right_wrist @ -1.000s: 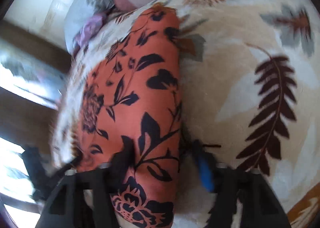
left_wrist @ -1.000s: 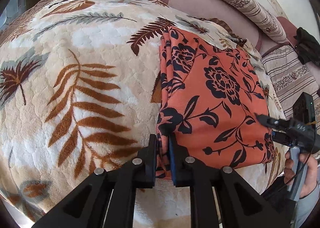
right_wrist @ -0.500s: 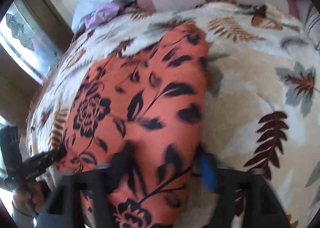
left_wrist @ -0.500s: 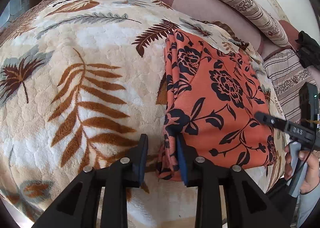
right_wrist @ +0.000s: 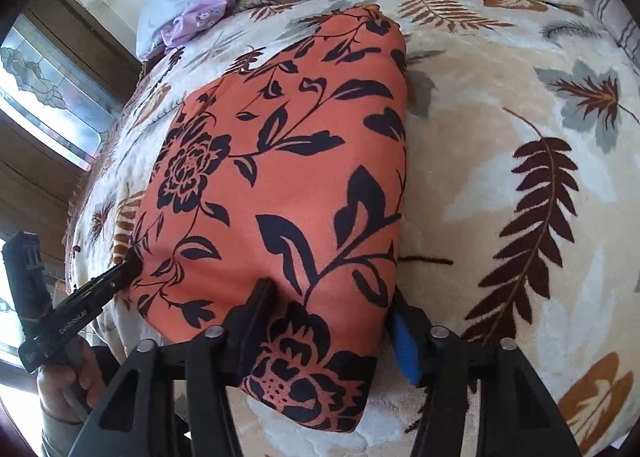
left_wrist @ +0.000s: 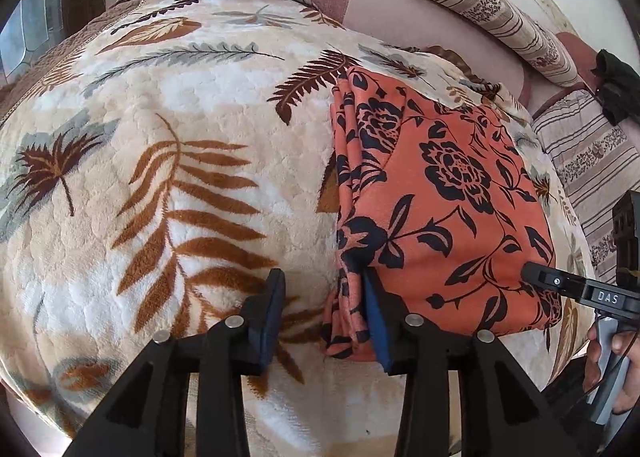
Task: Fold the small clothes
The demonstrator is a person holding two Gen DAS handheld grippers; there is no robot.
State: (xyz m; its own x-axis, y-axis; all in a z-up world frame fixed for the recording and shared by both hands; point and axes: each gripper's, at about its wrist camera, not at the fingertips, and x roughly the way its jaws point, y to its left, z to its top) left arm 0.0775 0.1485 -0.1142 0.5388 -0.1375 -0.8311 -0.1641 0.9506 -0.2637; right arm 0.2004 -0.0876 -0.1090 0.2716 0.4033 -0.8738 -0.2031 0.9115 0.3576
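left jaws just opening astride folded orange garment (left_wrist: 440,193) edge, unpinched.

The left gripper (left_wrist: 322,315) has just been opening, its jaws now apart at 6 o'clock, the layered edge of the folded orange floral garment (left_wrist: 444,213) between them, on the leaf-print blanket (left_wrist: 168,161). At 3 o'clock the right gripper's (left_wrist: 536,273) tip touches the garment
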